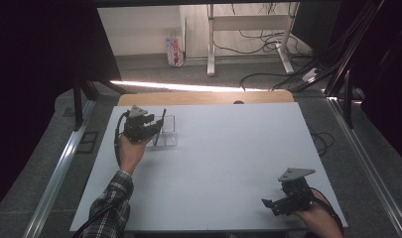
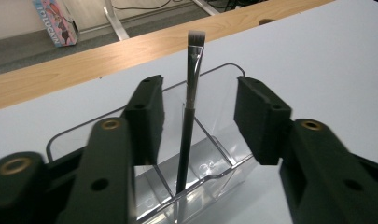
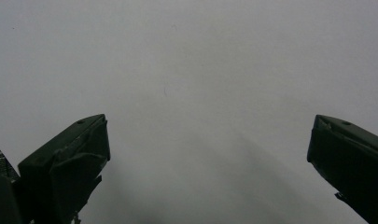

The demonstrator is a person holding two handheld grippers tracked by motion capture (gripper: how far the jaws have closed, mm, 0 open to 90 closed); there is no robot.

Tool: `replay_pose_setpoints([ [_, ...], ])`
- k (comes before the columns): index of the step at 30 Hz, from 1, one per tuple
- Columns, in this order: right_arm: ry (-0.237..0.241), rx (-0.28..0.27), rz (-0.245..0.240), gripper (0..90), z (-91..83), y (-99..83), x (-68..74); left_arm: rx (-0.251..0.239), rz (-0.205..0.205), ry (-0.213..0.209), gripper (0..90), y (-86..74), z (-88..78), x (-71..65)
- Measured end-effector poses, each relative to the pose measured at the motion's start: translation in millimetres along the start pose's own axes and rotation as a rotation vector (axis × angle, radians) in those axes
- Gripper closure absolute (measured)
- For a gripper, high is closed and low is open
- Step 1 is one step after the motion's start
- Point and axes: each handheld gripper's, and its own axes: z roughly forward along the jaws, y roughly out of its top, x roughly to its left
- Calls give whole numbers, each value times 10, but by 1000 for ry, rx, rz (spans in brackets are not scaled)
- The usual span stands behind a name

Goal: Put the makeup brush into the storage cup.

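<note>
Nearest the person, at the right front corner of the pale worktop [image 1: 223,168], the right claw [image 1: 268,204] is resting low in the hand with its jaws spread wide and nothing between them; in the right gripper view they are framing only bare surface. Farther up the left side, a plaid sleeve [image 1: 109,208] is leading to the left hand [image 1: 130,148], which is holding the left claw [image 2: 196,119] against a clear plastic organizer [image 1: 166,131]. This claw's jaws are standing apart, one on each side of a thin makeup brush [image 2: 189,112] without pressing on it. The brush is standing nearly upright in a compartment of the organizer, bristles up, leaning by a clear divider. Beyond the organizer, a wooden strip [image 1: 203,97] is edging the worktop, and farther still a small colourful box [image 1: 174,51] is sitting on the floor near a white desk frame [image 1: 248,34].
</note>
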Motion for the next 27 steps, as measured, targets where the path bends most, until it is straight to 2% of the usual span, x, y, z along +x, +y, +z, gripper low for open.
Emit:
replay_pose_setpoints([
  [5,0,1,-1,0,3,-2,-3,8,2,-2,360,14,-10,0],
  [9,1,4,2,0,4,-4,-3,5,-5,-25,285,9,-26,-4],
  [14,0,2,4,0,2,-5,-4,6,-7,-59,215,4,-70,-6],
  [17,1,2,5,0,3,-4,-5,8,8,-66,189,-6,-111,-24],
  [27,-2,-16,17,0,-17,1,-17,21,6,-124,70,-22,-209,-72],
])
